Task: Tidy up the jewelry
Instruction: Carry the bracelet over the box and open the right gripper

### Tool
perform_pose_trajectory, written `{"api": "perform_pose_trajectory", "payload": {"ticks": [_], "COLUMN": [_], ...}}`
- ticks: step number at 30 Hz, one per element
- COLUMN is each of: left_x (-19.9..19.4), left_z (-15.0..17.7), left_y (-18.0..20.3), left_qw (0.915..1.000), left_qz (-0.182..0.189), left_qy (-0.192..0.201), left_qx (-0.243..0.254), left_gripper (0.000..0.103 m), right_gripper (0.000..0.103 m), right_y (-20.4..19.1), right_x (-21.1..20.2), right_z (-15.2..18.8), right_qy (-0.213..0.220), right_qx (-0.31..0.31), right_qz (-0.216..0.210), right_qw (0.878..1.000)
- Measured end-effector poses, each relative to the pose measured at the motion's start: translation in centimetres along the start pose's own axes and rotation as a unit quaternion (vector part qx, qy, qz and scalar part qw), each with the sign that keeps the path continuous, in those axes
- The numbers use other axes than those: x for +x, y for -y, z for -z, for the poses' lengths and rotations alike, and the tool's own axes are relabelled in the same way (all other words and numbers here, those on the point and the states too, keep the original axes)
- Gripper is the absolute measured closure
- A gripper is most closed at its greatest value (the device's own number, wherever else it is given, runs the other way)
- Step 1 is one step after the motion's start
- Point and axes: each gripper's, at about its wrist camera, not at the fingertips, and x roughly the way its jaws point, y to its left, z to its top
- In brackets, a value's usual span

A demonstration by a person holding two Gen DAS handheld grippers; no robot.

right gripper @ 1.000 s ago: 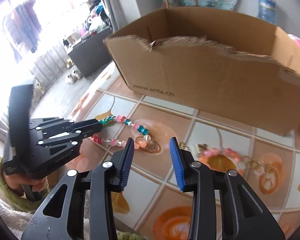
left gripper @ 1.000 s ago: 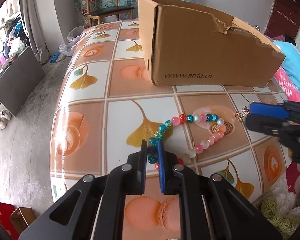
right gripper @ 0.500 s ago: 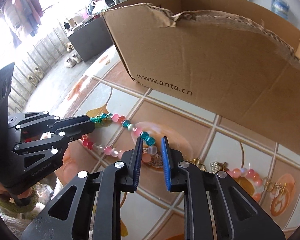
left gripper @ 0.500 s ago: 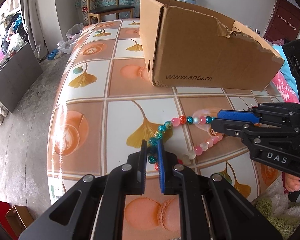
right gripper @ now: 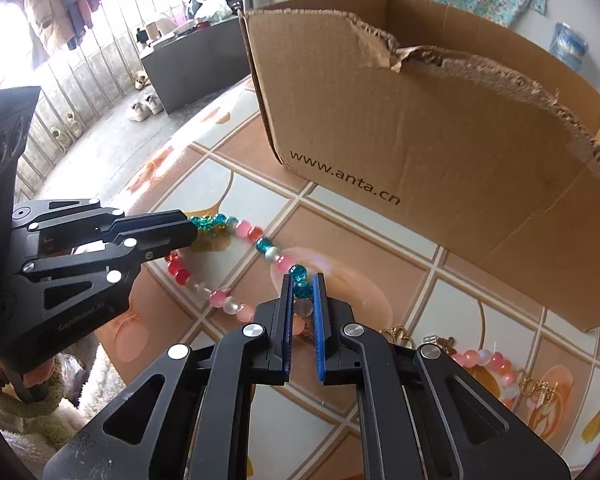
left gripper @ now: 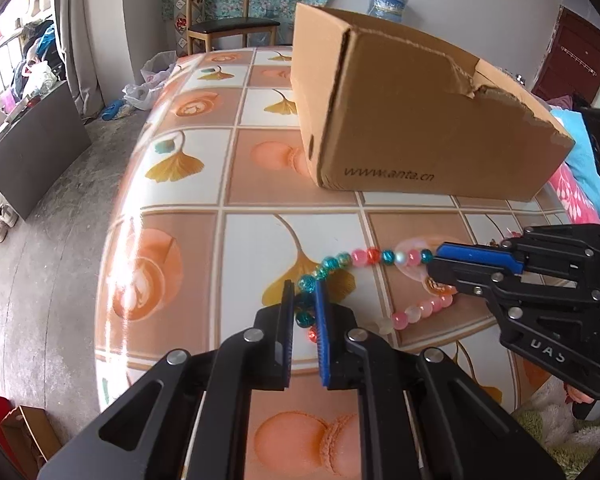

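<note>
A necklace of teal, pink, red and white beads [left gripper: 374, 256] [right gripper: 244, 229] lies in a loop on the tiled tablecloth [left gripper: 188, 264]. My left gripper [left gripper: 305, 292] is shut on the teal beads at the loop's left end. Seen from the right wrist, that left gripper [right gripper: 192, 230] comes in from the left. My right gripper [right gripper: 302, 285] is closing its jaws on the loop's right end, with a teal and a clear bead pinched between the blue pads [right gripper: 319, 304]. In the left wrist view the right gripper [left gripper: 434, 260] reaches in from the right.
An open cardboard box [left gripper: 420, 132] [right gripper: 440, 140] with a torn rim stands just behind the necklace. A pink bead bracelet with gold charms [right gripper: 484, 360] lies right of my right gripper. The table's edge drops to a concrete floor on the left. A chair [left gripper: 228, 24] stands beyond.
My right gripper slid left over the necklace's right end and narrowed its jaws onto the beads. The left gripper kept its hold and stayed put.
</note>
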Motion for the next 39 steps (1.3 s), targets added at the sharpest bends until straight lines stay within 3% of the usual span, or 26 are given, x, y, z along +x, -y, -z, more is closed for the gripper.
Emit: {"api": "perform_pose_trajectory", "payload": {"ticks": [8,15,22,25,30,35,39], "left_x": [-2.6,-7.9,-13.7,-14.3,-10.3,-3.2,2.3], "left_z": [-0.6,-2.6,-8.2,-11.7,-18.1,-22.0,-22.8], "left_y": [0.6,2.5,5.0,6.0,6.7,7.1,7.3], "left_qw": [0.9996,0.9959,0.9798,0.9718,0.9742,0.9821,0.9820], "left_qz": [-0.003,-0.003,0.007,0.020,0.034,0.037,0.028], "left_qy": [0.026,0.086,0.174,0.199,0.167,0.080,0.008], "left_qx": [0.003,0.028,0.097,0.125,0.148,0.167,0.187], "left_gripper": [0.094,0.094,0.094,0.094,0.094,0.094,0.094], "right_gripper": [0.096,0.096,0.096,0.096,0.096,0.096,0.096], "right_y": [0.5,0.7,1.9,4.7,9.7,13.9,15.6], "right_x": [-3.0,-8.0,-14.3,-15.9,-13.4,-6.7,-1.4], "right_z": [0.3,0.3,-2.6,-5.2,-10.9,-15.7,-17.4], "right_qy": [0.040,0.102,0.198,0.221,0.180,0.077,-0.009], "right_qx": [-0.001,-0.016,-0.045,-0.039,-0.020,0.015,0.037], "right_qz": [-0.002,0.016,0.052,0.056,0.024,-0.029,-0.071], "right_qw": [0.999,0.995,0.978,0.973,0.983,0.997,0.997]}}
